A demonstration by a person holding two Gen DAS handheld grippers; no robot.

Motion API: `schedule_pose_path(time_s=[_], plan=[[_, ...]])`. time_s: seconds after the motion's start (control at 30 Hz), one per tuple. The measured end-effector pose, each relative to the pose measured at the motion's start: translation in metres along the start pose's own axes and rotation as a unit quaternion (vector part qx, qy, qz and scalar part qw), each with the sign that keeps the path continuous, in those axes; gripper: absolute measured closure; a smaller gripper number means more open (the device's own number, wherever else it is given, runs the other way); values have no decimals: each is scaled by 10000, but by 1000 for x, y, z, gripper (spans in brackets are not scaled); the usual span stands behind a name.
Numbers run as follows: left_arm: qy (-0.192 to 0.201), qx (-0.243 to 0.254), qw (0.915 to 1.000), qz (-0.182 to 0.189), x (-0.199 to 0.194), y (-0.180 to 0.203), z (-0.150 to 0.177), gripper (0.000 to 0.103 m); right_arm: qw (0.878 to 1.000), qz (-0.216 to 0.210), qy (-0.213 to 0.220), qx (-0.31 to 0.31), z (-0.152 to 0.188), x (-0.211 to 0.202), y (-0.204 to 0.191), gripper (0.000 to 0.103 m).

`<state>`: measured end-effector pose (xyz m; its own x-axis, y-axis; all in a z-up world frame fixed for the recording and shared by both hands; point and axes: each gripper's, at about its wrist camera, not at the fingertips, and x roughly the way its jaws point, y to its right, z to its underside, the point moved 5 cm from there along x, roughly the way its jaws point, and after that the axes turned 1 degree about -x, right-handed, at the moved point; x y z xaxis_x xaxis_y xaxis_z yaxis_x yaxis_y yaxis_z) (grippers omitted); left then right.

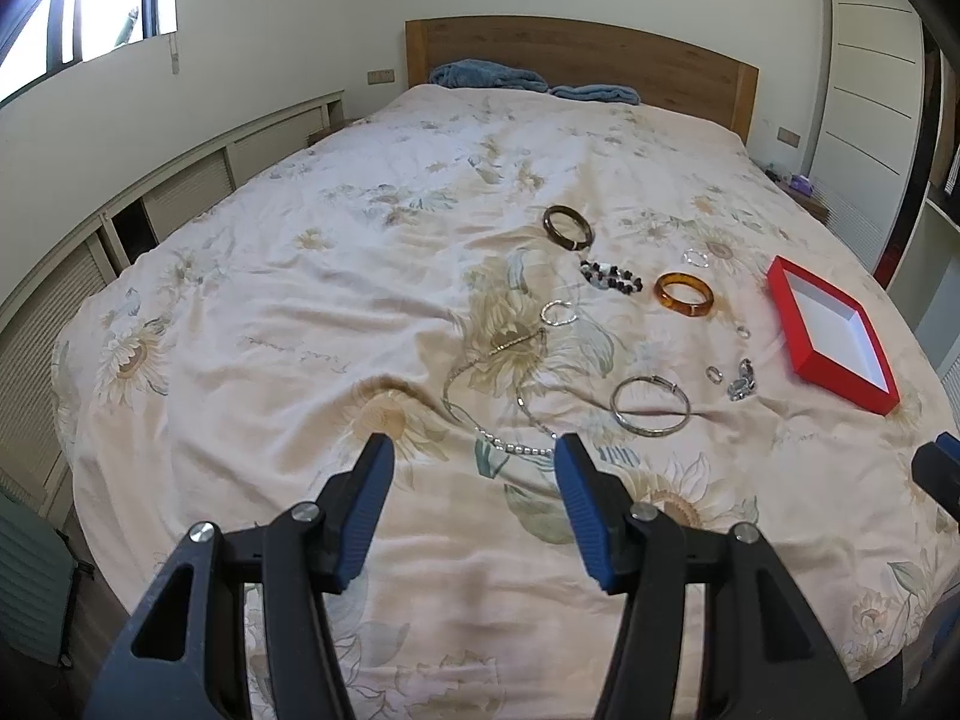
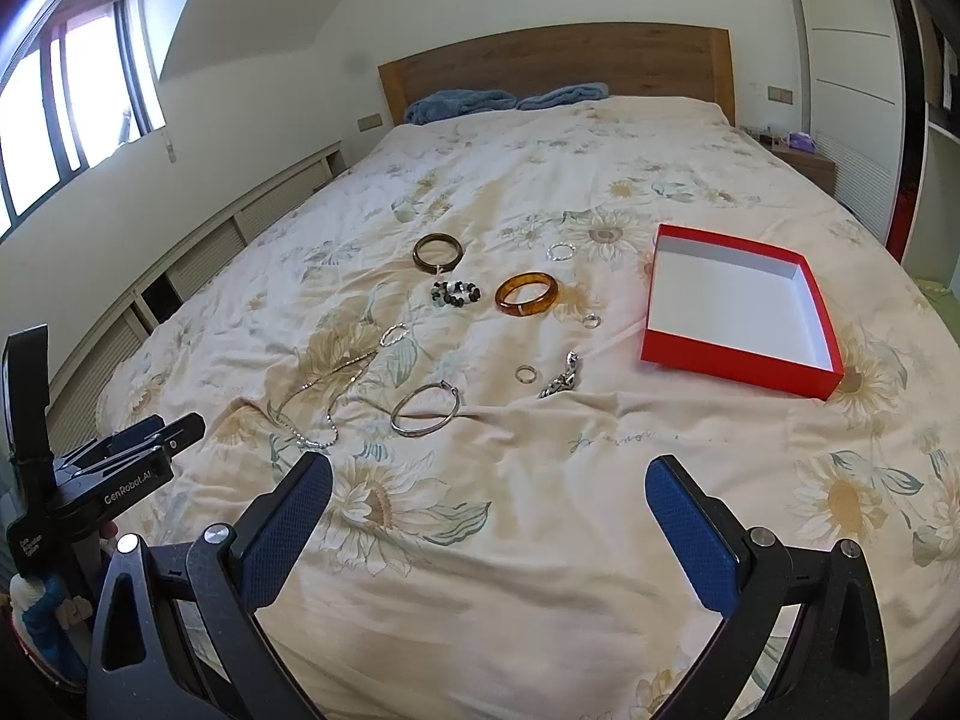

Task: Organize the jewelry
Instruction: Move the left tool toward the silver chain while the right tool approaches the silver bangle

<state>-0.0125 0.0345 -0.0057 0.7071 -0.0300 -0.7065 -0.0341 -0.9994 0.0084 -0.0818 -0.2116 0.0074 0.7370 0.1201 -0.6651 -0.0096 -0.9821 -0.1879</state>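
Note:
Jewelry lies spread on the floral bedspread. A dark bangle (image 1: 567, 227) (image 2: 438, 251), a bead bracelet (image 1: 611, 276) (image 2: 456, 293), an amber bangle (image 1: 684, 294) (image 2: 527, 294), a silver bangle (image 1: 650, 404) (image 2: 425, 408), a pearl necklace (image 1: 510, 414) (image 2: 312, 420) and small rings (image 2: 526, 373) lie left of an empty red box (image 1: 831, 333) (image 2: 744, 309). My left gripper (image 1: 474, 474) is open and empty above the near bed edge, just short of the necklace. My right gripper (image 2: 489, 492) is open wide and empty, short of the jewelry.
The bed (image 2: 540, 570) fills both views, with a wooden headboard (image 2: 558, 60) and blue towels (image 2: 462, 102) at the far end. Low cabinets (image 1: 180, 192) run along the left wall. A wardrobe (image 2: 852, 60) and a nightstand (image 2: 804, 162) stand at the right.

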Motion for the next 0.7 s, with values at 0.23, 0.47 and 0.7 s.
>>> schedule_pose_path(time_s=[0.23, 0.47, 0.7], plan=[[-43, -63, 10000, 17, 9, -1, 0, 49, 9999, -89, -75, 95, 1, 16, 2, 1], [-71, 3, 10000, 24, 21, 4, -2, 49, 9998, -150, -78, 104, -4, 29, 6, 6], [-165, 113, 9997, 104, 34, 12, -7, 49, 9996, -237, -101, 65, -7, 43, 8, 12]])
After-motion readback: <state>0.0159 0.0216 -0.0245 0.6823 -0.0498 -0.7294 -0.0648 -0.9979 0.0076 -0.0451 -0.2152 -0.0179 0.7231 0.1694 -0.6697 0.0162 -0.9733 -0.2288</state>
